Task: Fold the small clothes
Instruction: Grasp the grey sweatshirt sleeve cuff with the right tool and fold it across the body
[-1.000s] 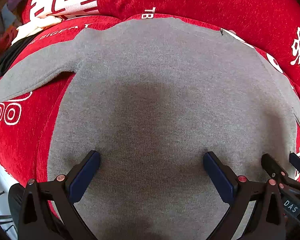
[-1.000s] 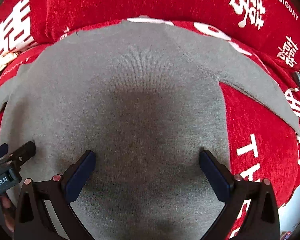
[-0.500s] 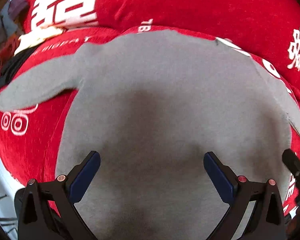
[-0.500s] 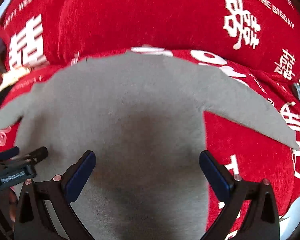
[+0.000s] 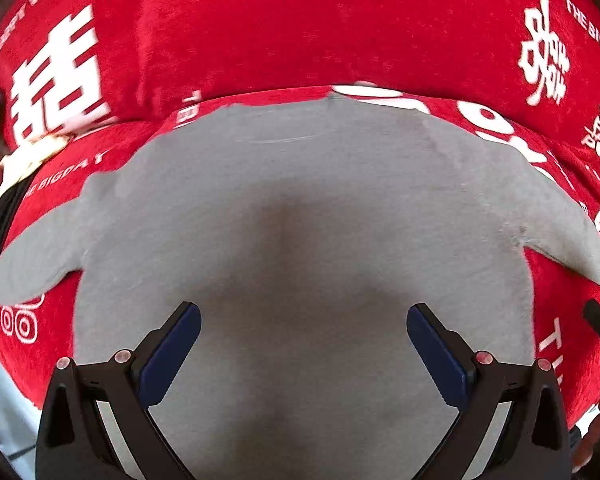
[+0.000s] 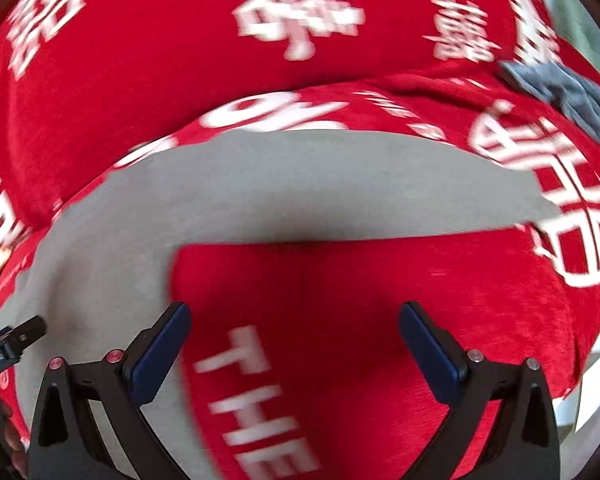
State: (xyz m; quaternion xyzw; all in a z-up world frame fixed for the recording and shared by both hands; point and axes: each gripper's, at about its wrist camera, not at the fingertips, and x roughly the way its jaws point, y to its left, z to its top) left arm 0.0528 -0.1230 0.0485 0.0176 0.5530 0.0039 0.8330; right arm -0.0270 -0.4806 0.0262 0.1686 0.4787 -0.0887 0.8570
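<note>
A grey long-sleeved top (image 5: 300, 208) lies spread flat on a red sofa seat cushion (image 5: 40, 344) printed with white characters and lettering, its neckline toward the red backrest (image 5: 300, 28) and both sleeves angled outward. The left gripper (image 5: 303, 334) hangs over the lower middle of the garment with its blue-padded fingers spread wide, holding nothing; its shadow falls on the grey fabric between them. The right gripper (image 6: 294, 332) is also spread wide and empty, and sits over bare red cushion just beside the top's right side, below the right sleeve (image 6: 340, 196), which stretches across that view. The right wrist picture is blurred, so finer detail of the sleeve edge cannot be made out. The tip of the left gripper shows at the left edge of that view. A crumpled dark grey cloth (image 6: 568, 96) rests at the far right end of the seat, and cream and black fabric (image 5: 24, 168) is bunched at the far left end.
</note>
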